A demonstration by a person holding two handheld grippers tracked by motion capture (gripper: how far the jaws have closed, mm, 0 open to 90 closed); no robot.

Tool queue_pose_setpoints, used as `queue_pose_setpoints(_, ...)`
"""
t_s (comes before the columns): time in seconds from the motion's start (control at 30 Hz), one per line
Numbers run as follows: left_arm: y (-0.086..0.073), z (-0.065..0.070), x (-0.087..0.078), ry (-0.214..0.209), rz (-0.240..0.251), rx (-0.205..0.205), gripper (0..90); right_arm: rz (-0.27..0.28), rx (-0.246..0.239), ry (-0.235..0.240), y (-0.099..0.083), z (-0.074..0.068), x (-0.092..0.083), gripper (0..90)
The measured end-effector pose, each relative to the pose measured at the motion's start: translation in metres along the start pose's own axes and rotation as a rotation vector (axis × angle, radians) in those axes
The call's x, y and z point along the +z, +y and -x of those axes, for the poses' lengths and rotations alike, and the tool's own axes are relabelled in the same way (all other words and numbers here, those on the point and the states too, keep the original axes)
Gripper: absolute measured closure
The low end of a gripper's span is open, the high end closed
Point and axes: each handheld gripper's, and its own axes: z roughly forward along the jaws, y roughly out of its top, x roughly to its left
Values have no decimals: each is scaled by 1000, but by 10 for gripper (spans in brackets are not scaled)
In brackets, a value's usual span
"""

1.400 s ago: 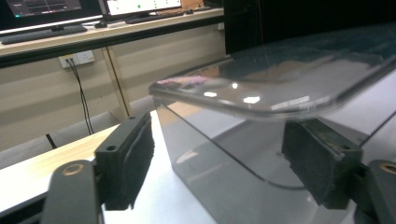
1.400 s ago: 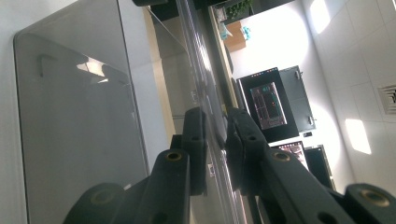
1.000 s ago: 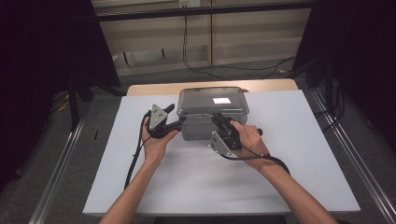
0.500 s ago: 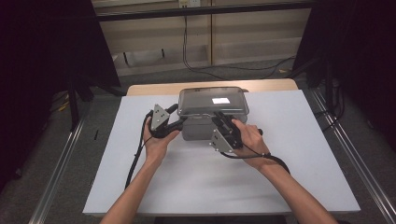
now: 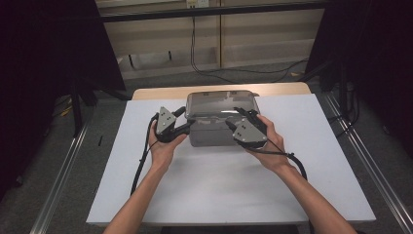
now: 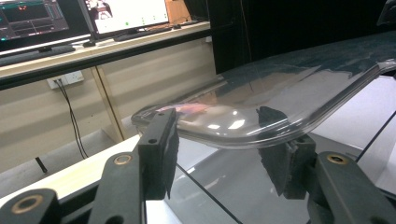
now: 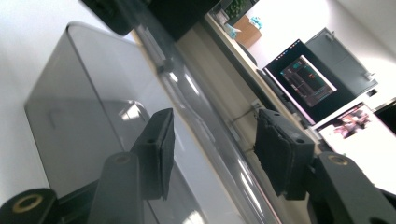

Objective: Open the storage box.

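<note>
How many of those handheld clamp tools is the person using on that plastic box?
2. The left gripper is at the box's left end, its jaws around the clear lid's edge. The right gripper is at the box's right front, its jaws open astride the lid's rim.

We hold two black grippers — the left gripper (image 5: 187, 122) and the right gripper (image 5: 241, 117) — each topped by a grey three-cornered plate and trailing a black cable. Our forearms are bare, no sleeves. The jaws carry brass-coloured rivets and ribbed black pads (image 6: 161, 154).
</note>
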Motion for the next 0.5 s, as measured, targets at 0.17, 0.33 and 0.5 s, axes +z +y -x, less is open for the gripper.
queue_pose_setpoints(0.17, 1, -2, 0, -9, 2, -8, 486, 11, 115, 22, -10, 7, -2, 429)
queue_pose_setpoints(0.33, 3, -3, 1, -3, -6, -1, 487, 33, 241, 31, -24, 21, -7, 383)
queue_pose_setpoints(0.5, 6, -3, 1, -4, 5, -11, 495, 39, 292, 25, -28, 28, -10, 363)
